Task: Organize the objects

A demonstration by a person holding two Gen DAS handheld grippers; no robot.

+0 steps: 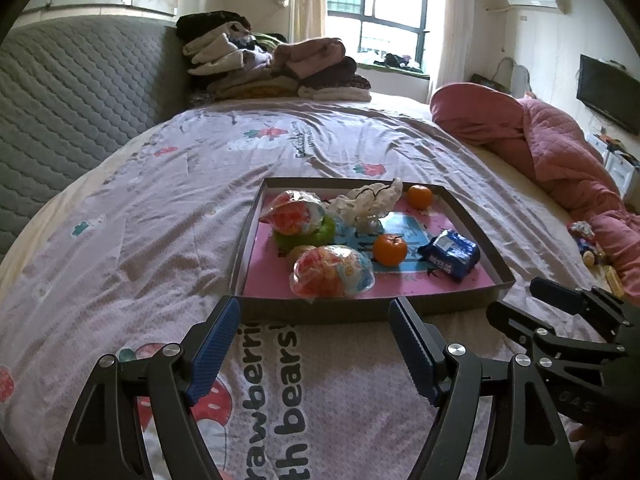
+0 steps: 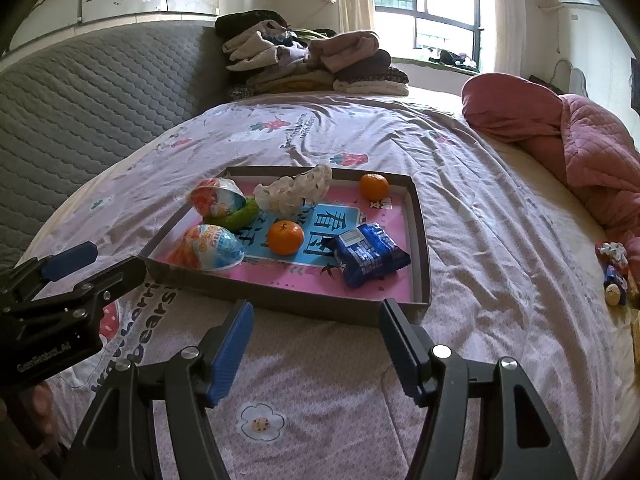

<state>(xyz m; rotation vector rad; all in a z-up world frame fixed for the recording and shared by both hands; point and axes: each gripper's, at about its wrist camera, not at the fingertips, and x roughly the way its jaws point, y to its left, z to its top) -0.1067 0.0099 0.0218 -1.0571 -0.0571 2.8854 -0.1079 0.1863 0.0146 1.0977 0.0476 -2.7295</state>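
Observation:
A shallow grey box tray [image 1: 360,309] [image 2: 280,300] with a pink floor lies on the bed. In it are two tangerines [image 1: 389,249] [image 1: 420,196] [image 2: 285,237] [image 2: 373,187], a blue snack packet [image 1: 455,254] [image 2: 370,254], two sealed jelly cups [image 1: 332,273] [image 1: 295,213] [image 2: 210,246] [image 2: 218,198], a green object [image 1: 325,232] [image 2: 240,216] and a crumpled white cloth [image 1: 372,200] [image 2: 298,190]. My left gripper [image 1: 316,344] is open and empty, just before the tray's near wall. My right gripper [image 2: 316,342] is open and empty, before the tray's near right corner.
The bed has a lilac strawberry-print sheet [image 1: 160,208]. A grey quilted headboard [image 1: 72,92] stands at left. Folded clothes [image 1: 272,68] are piled at the far end. A pink quilt [image 1: 560,152] lies bunched at right, with small snacks [image 2: 614,272] beside it.

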